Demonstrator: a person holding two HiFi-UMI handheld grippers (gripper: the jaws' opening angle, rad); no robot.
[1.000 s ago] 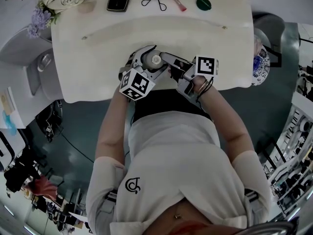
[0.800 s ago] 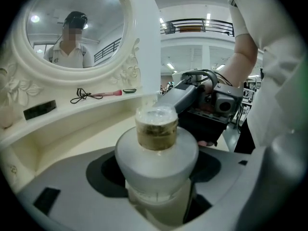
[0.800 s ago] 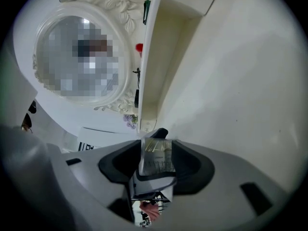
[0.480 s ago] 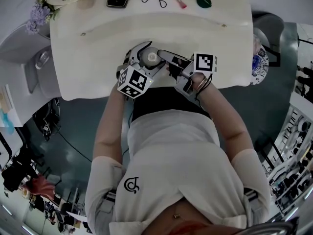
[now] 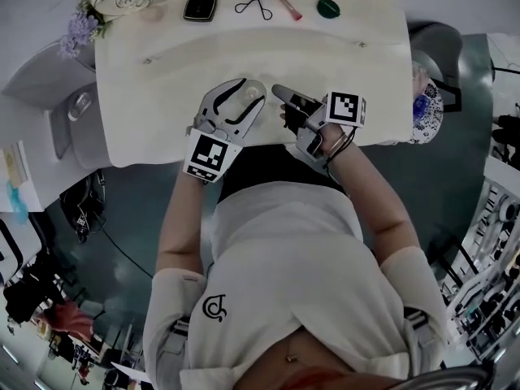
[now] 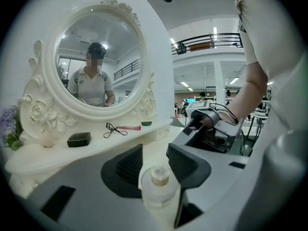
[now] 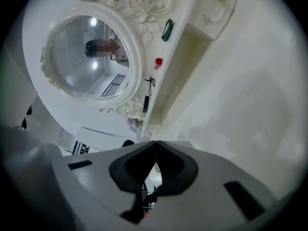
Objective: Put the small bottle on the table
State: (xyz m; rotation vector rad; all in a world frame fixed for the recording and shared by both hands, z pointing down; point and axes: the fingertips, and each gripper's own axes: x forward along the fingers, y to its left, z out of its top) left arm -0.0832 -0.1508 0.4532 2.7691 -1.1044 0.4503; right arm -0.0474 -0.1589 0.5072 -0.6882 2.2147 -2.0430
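Observation:
The small bottle [image 6: 157, 189] is clear with a pale round cap and stands upright between the jaws of my left gripper [image 6: 155, 153]. The jaws are closing and both dark pads lie against the bottle's sides. In the head view the left gripper [image 5: 244, 96] hovers over the front of the white dressing table [image 5: 154, 71], and the bottle [image 5: 253, 93] shows only as a pale patch between the fingers. My right gripper [image 5: 279, 93] sits just to the right, apart from the bottle. Its jaws [image 7: 155, 144] meet tip to tip with nothing between them.
Along the table's raised back shelf lie a black compact [image 5: 199, 7], an eyelash curler [image 5: 254, 2], a pink stick [image 5: 285, 1] and a green lid [image 5: 327, 7]. An ornate oval mirror [image 6: 96, 57] stands behind. Purple flowers [image 5: 78, 31] sit at the back left corner.
The two grippers were together around the bottle; the left one has now swung left with it, its jaws narrower. The right gripper's jaws have shut empty.

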